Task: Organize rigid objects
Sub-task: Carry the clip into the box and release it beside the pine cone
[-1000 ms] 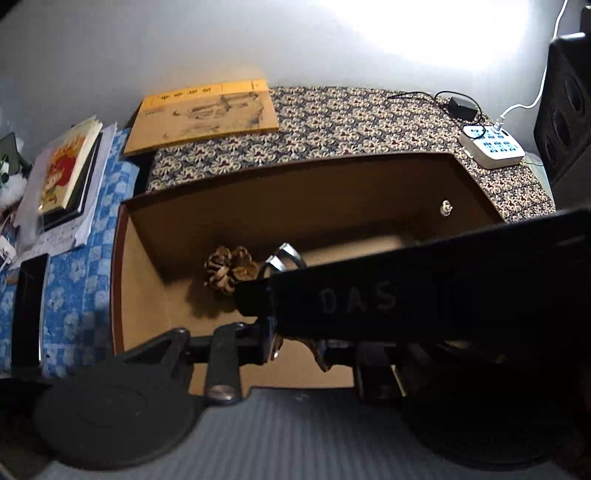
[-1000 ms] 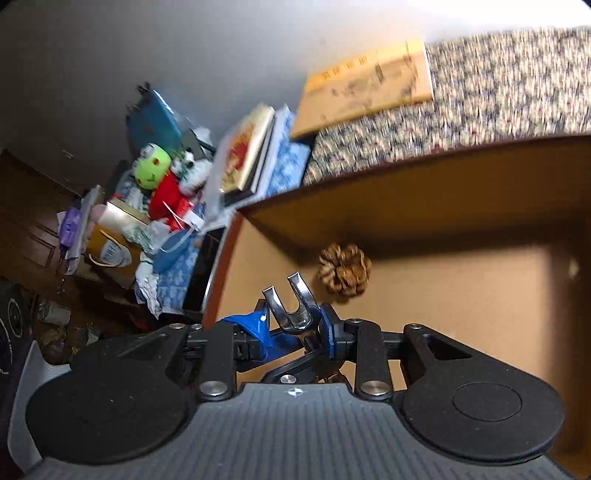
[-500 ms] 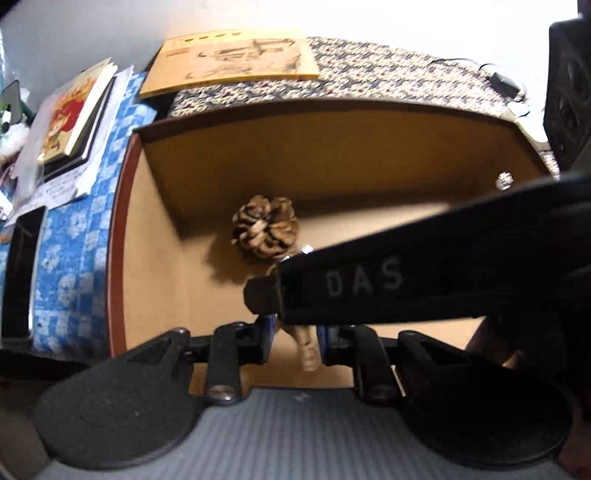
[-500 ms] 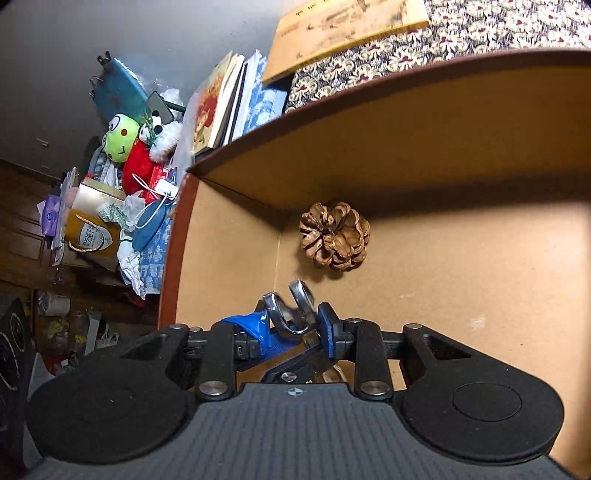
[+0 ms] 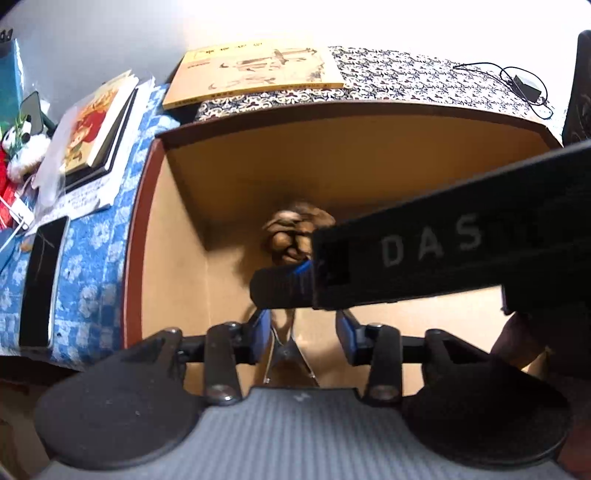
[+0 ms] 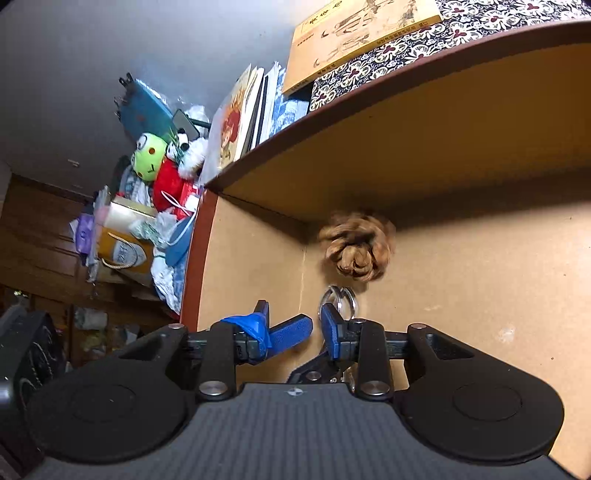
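The binder clip (image 6: pixel 338 303) is out of my right gripper (image 6: pixel 317 332). A second ago its silver loops stood up between the blue pads. Now they sit just ahead of the right-hand pad, with the black body low beneath the gripper, on the floor of the drawer (image 6: pixel 258 258). The pads stand a little apart, bare cardboard shows through the gap, and nothing is pinched. I read this gripper as released and the clip as delivered.

My left gripper (image 5: pixel 303 332) has let go as well. Its fingers are spread wider than half a second ago. A pale, shiny, wedge-shaped piece (image 5: pixel 290 350) lies low between them, touching neither pad as far as I can see. I cannot name it. The right gripper's black body crosses just above and ahead of this one, so the two tools are crowded into the same corner.

Straight ahead of both grippers, against the drawer's back wall, is the pine cone (image 6: pixel 356 247). It is smeared while the drawer around it stays sharp, so I judge that it is rolling, perhaps nudged. It is closer to both tools than before.

With both items down, I think this placing step is finished.

Beyond the drawer's far rim lies a yellow book (image 6: pixel 362 33). Off to the left of my right gripper are plush toys (image 6: pixel 147 158).
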`<state>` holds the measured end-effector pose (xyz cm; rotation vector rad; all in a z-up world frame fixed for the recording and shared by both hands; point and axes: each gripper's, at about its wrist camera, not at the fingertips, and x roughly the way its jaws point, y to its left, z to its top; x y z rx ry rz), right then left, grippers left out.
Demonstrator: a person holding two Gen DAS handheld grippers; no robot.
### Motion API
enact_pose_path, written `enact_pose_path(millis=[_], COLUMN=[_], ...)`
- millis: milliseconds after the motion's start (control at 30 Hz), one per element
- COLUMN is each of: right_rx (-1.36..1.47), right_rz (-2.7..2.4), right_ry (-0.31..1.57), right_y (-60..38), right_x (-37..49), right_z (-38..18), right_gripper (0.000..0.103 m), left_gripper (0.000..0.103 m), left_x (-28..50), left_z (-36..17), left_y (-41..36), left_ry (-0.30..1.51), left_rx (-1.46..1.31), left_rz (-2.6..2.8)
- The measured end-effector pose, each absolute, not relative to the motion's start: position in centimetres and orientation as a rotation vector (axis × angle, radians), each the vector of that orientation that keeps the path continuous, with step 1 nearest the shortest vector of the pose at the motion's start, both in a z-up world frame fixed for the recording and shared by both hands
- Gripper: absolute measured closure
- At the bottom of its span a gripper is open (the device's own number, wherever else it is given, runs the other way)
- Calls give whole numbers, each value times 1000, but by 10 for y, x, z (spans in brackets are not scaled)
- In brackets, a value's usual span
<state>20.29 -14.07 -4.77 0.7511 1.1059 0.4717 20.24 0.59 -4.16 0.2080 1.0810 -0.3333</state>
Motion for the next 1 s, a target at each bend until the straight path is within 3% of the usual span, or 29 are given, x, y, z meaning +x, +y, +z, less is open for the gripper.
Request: enact_pose_path(millis=[400, 667, 933, 1000], right_rx=[804, 800, 723, 729], right_rz=[419, 374, 339, 320], right_ry=[1046, 1003, 908, 885], right_y=[-152, -157, -160, -163], right_x=[200, 198, 189, 185], right_z=[-50, -48, -22, -18], right_gripper=[88, 88, 87, 87], left_gripper=[47, 46, 38, 32], left_x=[201, 197, 186, 184], left_z=[-47, -46, -27, -22], left_y=[-2, -3, -5, -5], left_ry=[1056, 1042, 969, 963], left_rx=[248, 249, 262, 256], left_rz=[-323, -318, -314, -299])
